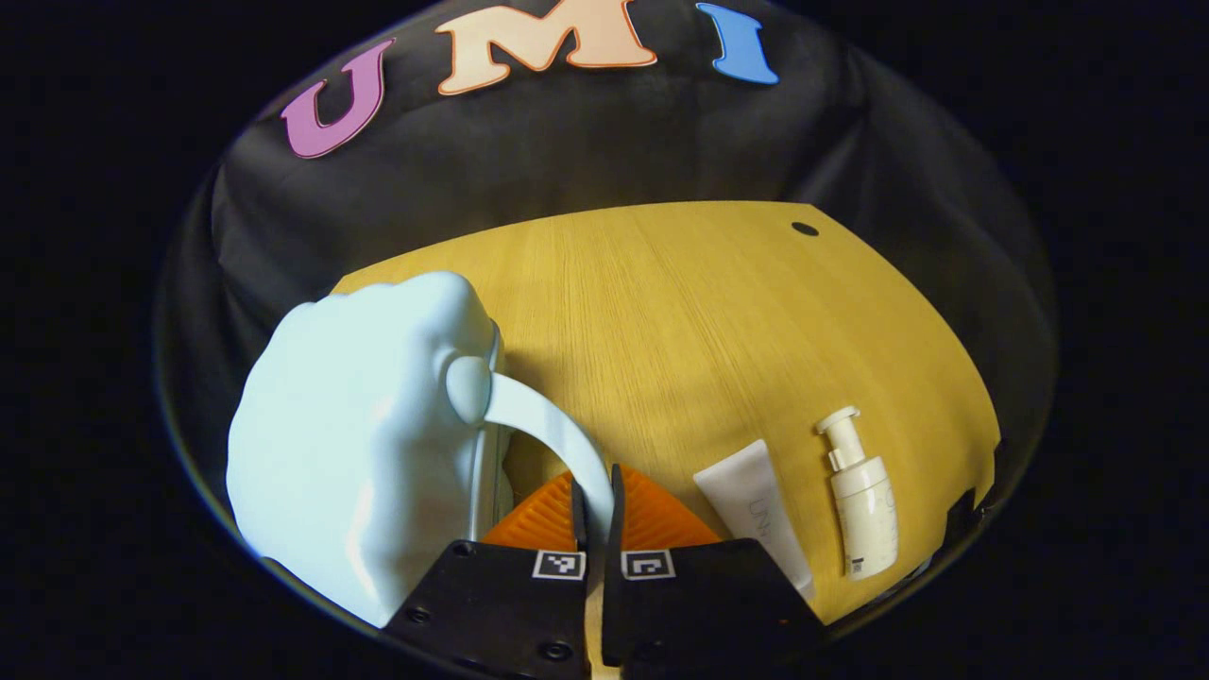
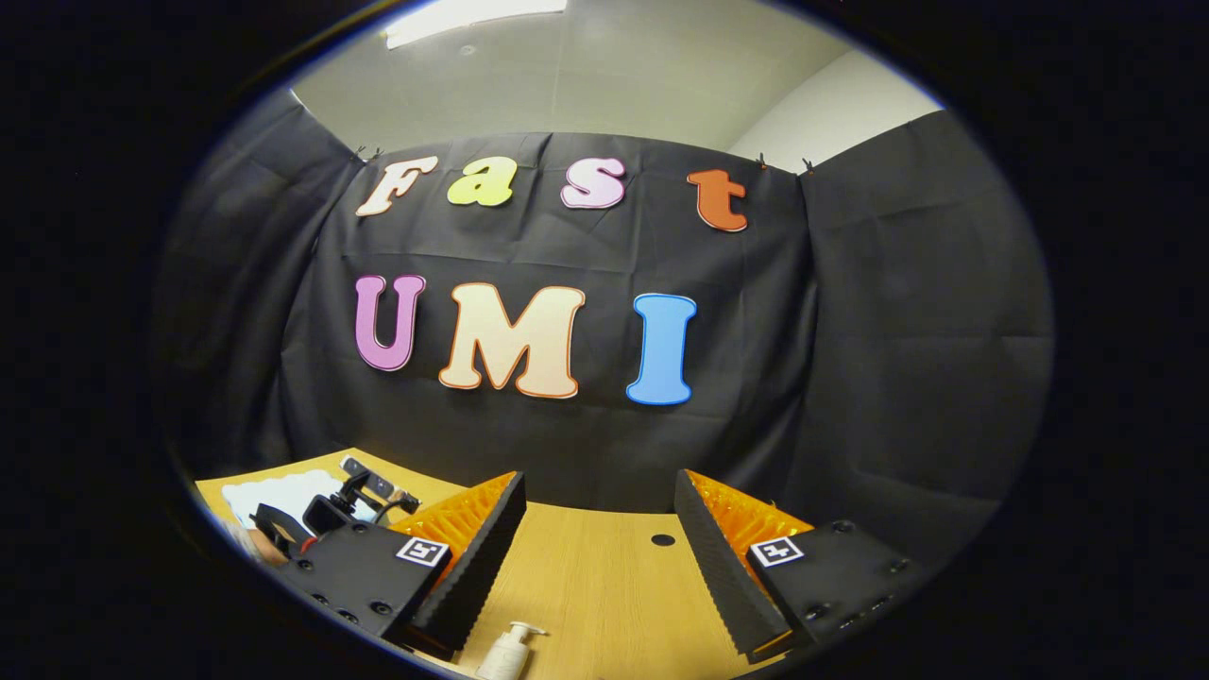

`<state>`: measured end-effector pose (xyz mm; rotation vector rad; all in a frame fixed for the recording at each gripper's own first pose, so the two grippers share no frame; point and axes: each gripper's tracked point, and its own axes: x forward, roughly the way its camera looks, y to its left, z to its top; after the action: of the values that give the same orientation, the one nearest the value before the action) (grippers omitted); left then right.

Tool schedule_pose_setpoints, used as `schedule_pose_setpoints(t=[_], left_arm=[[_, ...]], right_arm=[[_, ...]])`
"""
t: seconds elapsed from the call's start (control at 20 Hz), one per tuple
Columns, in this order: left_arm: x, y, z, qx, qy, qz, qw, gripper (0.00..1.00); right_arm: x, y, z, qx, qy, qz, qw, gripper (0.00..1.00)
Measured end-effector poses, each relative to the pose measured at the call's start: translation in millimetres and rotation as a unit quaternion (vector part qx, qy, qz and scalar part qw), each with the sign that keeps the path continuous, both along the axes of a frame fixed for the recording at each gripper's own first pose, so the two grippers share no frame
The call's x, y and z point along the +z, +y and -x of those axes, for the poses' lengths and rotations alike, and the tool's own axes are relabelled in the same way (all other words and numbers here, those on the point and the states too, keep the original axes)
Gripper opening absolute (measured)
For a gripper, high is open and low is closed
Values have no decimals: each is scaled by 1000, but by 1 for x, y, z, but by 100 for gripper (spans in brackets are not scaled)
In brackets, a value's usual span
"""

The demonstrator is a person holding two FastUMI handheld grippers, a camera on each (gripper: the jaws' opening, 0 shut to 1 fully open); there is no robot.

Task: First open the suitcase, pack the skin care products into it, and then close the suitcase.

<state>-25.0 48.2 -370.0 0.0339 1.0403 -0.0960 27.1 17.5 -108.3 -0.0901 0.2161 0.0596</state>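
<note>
A pale blue suitcase [image 1: 349, 453] stands shut on the left of the wooden table [image 1: 699, 331] in the left gripper view. Its curved handle [image 1: 548, 430] arcs down into my left gripper [image 1: 595, 510], whose fingers are shut on the handle's end. A white tube [image 1: 751, 501] and a cream pump bottle [image 1: 861, 496] lie side by side on the table to the right of the gripper. In the right gripper view my right gripper [image 2: 601, 482] hangs open above the table, holding nothing, with the pump bottle [image 2: 510, 650] below its left finger. The suitcase [image 2: 283, 493] shows pale at far left.
The table has a small round hole [image 1: 805, 229] near its far edge, and the same hole [image 2: 663, 540] lies ahead of my right gripper. Black cloth walls close in the table. In the right gripper view, the other gripper [image 2: 326, 515] sits beside the suitcase.
</note>
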Motion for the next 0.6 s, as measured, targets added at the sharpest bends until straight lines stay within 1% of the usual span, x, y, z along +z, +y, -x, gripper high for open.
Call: schedule_pose_setpoints(t=[0.05, 0.2, 0.3, 0.6], left_arm=[[5, 5, -3, 2, -5, -4, 1000, 0], [31, 9, -7, 14, -11, 16, 1000, 0], [43, 14, -10, 17, -20, 11, 1000, 0], [100, 51, -27, 33, -57, 23, 998, 0]], right_arm=[[-1, 1, -1, 0, 0, -3, 1000, 100], [-2, 5, -1, 3, -2, -16, 1000, 100], [-4, 10, -2, 6, -2, -24, 1000, 100], [-8, 33, -8, 19, -3, -47, 999, 100]])
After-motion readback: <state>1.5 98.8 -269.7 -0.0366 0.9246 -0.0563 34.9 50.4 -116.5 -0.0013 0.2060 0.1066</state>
